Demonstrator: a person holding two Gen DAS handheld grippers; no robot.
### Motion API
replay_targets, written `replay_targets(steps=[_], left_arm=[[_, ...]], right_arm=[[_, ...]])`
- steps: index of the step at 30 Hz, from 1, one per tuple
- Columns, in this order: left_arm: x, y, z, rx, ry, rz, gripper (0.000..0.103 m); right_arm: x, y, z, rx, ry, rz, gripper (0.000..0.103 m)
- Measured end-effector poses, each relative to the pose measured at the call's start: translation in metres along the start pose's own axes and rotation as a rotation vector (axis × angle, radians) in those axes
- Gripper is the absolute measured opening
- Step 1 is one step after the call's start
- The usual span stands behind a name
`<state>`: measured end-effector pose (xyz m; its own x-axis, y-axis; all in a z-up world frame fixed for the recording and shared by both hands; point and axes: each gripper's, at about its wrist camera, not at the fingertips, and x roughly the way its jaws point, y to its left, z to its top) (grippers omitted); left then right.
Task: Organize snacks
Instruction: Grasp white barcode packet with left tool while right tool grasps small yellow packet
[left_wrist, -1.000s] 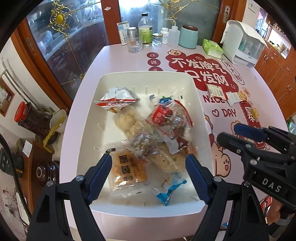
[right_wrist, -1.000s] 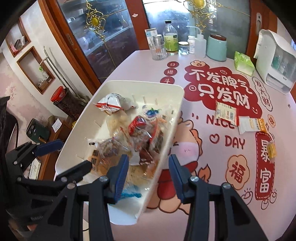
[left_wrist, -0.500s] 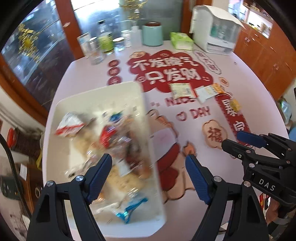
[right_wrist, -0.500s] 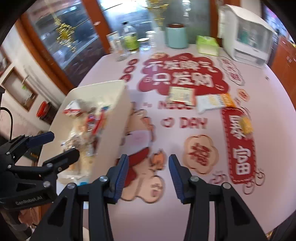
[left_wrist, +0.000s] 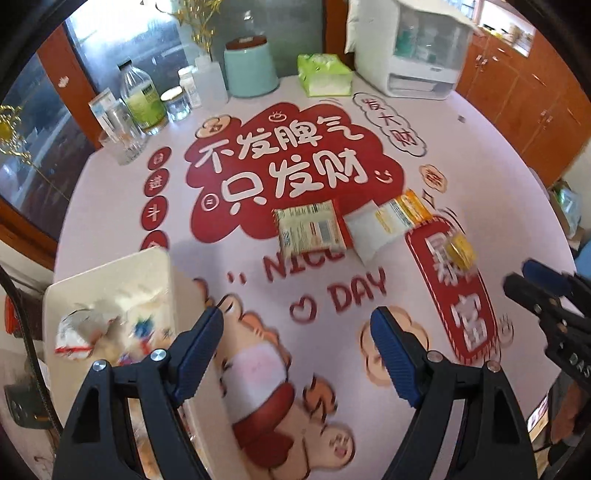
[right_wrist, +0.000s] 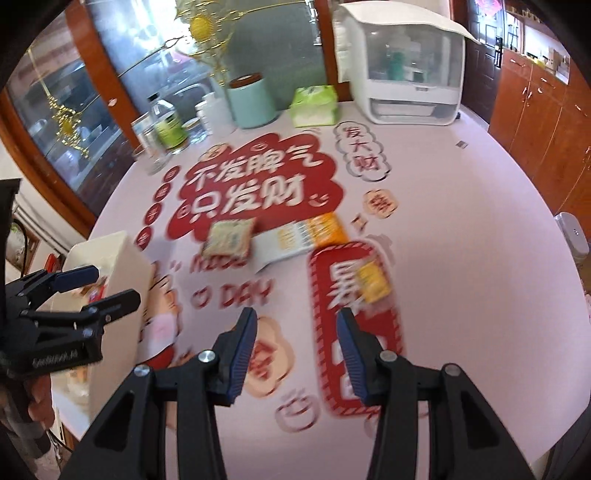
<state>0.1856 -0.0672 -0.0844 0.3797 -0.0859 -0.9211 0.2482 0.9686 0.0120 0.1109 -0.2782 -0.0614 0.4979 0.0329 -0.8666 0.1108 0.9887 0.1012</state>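
A white tray (left_wrist: 110, 273) with several snack packets (left_wrist: 92, 328) sits at the table's left edge; it also shows in the right wrist view (right_wrist: 122, 258). Three loose snacks lie on the pink tablecloth: a cream square packet (left_wrist: 308, 229), a white-and-orange packet (left_wrist: 391, 218) and a small yellow packet (left_wrist: 460, 251). In the right wrist view they are the cream packet (right_wrist: 229, 240), the orange packet (right_wrist: 303, 236) and the yellow packet (right_wrist: 373, 280). My left gripper (left_wrist: 297, 350) is open and empty over the cloth. My right gripper (right_wrist: 295, 343) is open and empty, just short of the yellow packet.
At the table's far edge stand a teal canister (left_wrist: 249, 66), a green tissue pack (left_wrist: 323, 74), a white appliance (left_wrist: 410, 48), a bottle (left_wrist: 142, 99) and a glass (left_wrist: 122, 136). Wooden cabinets (left_wrist: 535, 92) are to the right.
Both grippers have swung right, away from the tray and toward the loose snacks. The tray has slid to the left edge of both views. Both grippers stay open and empty.
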Motion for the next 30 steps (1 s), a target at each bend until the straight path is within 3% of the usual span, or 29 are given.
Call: replay_targets(steps=[7,15,22,30], left_arm=[[0.075,0.005,0.048,-0.074,0.077,0.023,0.081],[0.136,0.005,0.075,-0.155,0.161,-0.026,0.081],[0.167,0.006,0.084,-0.210,0.205,-0.016,0.082],[0.171,0.006,0.089,-0.240,0.204,-0.009,0.084]], right_arm=[[0.053,-0.045,0.024,-0.017,0.057,0.003,0.045],[0.107,-0.070,0.026,-0.052,0.156,-0.009,0.045],[0.124,-0.065,0.021,-0.114,0.183,-0.015,0.045],[0.130,-0.061,0.020,-0.153,0.176,-0.012,0.045]])
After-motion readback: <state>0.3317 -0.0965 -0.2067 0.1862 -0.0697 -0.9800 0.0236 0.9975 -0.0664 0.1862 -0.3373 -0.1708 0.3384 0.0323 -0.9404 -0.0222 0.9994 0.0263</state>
